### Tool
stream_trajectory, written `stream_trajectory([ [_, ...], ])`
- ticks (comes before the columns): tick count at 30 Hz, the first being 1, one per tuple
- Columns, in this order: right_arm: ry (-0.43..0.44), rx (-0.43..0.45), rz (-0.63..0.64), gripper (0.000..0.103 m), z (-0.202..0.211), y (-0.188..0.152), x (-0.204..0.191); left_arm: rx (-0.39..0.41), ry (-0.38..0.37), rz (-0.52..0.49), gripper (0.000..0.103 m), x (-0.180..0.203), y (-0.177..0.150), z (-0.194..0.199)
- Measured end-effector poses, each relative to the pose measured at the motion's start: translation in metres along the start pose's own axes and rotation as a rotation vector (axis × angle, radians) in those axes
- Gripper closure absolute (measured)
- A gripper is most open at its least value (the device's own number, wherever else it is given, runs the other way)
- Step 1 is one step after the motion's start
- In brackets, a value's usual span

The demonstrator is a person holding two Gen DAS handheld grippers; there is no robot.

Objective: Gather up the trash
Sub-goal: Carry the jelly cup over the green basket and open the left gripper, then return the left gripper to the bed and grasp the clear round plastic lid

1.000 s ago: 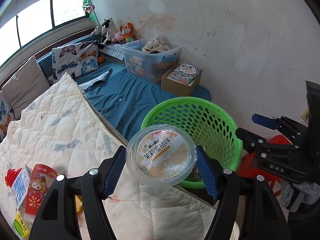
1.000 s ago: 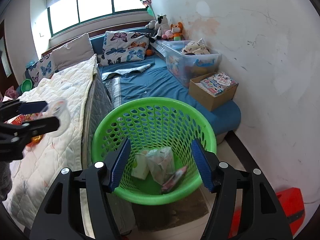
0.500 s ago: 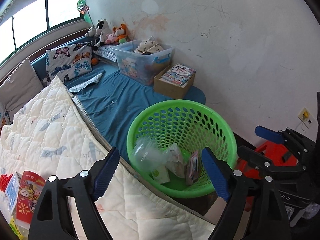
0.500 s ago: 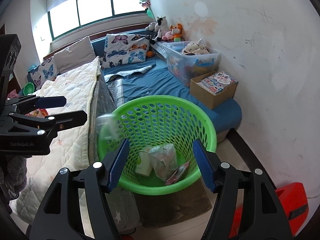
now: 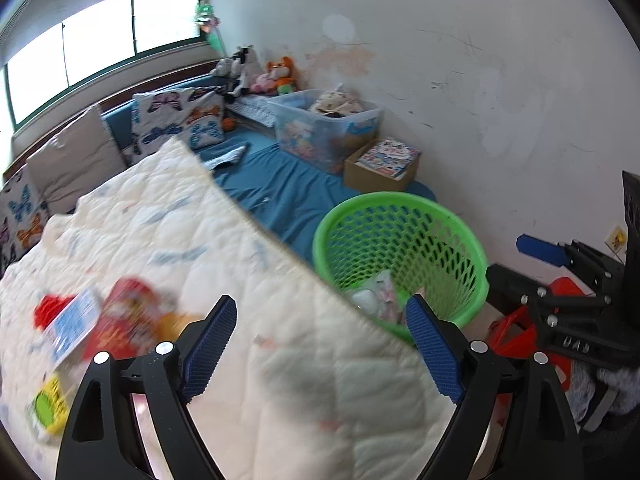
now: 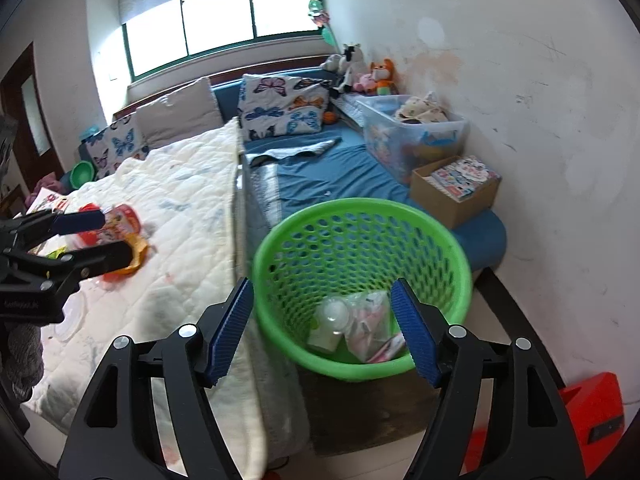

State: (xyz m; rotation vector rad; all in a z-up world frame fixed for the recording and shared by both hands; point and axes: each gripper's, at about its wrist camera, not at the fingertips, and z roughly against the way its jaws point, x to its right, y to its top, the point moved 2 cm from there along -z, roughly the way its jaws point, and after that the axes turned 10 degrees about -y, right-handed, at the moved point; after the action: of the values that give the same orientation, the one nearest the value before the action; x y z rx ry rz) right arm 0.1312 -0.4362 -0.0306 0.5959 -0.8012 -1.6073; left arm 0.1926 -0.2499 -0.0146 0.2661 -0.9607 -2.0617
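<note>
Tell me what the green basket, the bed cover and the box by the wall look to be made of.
Basket: moulded plastic, glossy green, walls pierced with even holes.
Bed cover: quilted fabric, matte cream, stitched in puffy squares; probably cotton or polyester.
Box: brown cardboard, dull, with plain cut edges.

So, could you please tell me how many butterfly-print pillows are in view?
2: one butterfly pillow at the head of the blue mattress, another butterfly pillow left of the beige cushion. More may be hidden.
</note>
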Motion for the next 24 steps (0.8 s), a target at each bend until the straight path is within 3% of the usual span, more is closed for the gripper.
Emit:
stream_trajectory([
  [7, 0.060, -0.003, 0.020, 0.029, 0.004, -0.004, -0.030, 0.006, 0.069, 0.073, 0.019, -0.039, -0.048, 0.039],
  [9, 0.077, -0.007, 0.029, 0.029, 0.004, -0.005, -0.039, 0.009, 0.091, 0.098, 0.013, -0.053, -0.062, 0.050],
  [15, 0.120, -0.005, 0.071, 0.027, 0.009, -0.008, -0.069, -0.006, 0.169, 0.165, 0.010, -0.100, -0.103, 0.078],
  [24, 0.177, -0.016, 0.125, 0.026, 0.012, -0.013, -0.111, -0.090, 0.213, 0.201, 0.008, -0.137, -0.140, 0.073],
])
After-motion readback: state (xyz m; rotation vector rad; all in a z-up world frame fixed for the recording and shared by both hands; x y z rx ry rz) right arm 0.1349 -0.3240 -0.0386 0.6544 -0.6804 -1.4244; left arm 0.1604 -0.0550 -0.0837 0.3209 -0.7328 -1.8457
